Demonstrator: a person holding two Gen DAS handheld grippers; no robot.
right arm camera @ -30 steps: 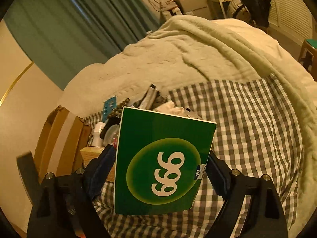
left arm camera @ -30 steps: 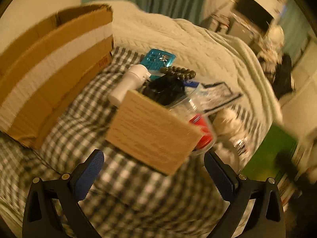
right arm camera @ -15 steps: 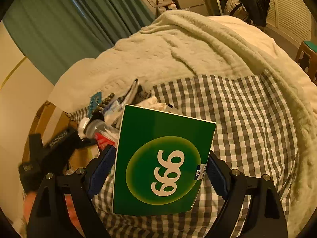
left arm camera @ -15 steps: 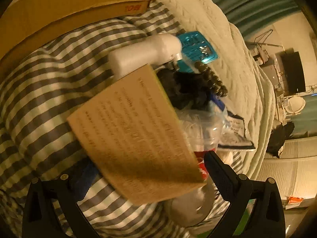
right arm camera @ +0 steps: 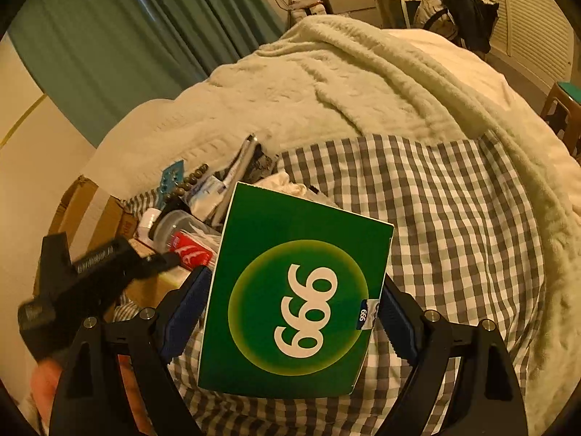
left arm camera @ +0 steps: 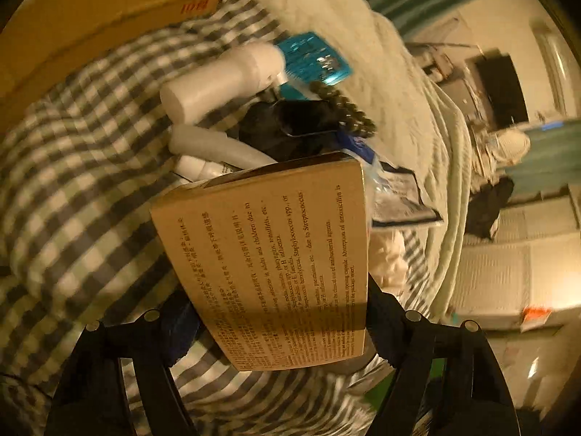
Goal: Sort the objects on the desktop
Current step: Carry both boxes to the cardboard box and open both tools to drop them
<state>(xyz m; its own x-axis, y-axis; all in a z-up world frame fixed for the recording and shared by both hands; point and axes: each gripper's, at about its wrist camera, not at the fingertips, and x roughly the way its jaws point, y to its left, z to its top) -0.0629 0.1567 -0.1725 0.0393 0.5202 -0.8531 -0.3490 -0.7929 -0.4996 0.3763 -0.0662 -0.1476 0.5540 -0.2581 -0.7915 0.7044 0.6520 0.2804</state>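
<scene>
Left hand-held gripper (left arm camera: 279, 323) clamps tan box (left arm camera: 276, 258); right hand-held gripper (right arm camera: 290, 312) clamps green box (right arm camera: 294, 301); checkered bedsheet (right arm camera: 454, 218).

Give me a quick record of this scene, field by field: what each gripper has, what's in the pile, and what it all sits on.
left gripper: shut on tan box with printed text
right gripper: shut on green box marked 999
pile: white bottle, blue card, bead bracelet, black item, clear cup with red label
surface: checked sheet on a bed
behind pile: cream blanket
nearby: cardboard box beside the pile
</scene>
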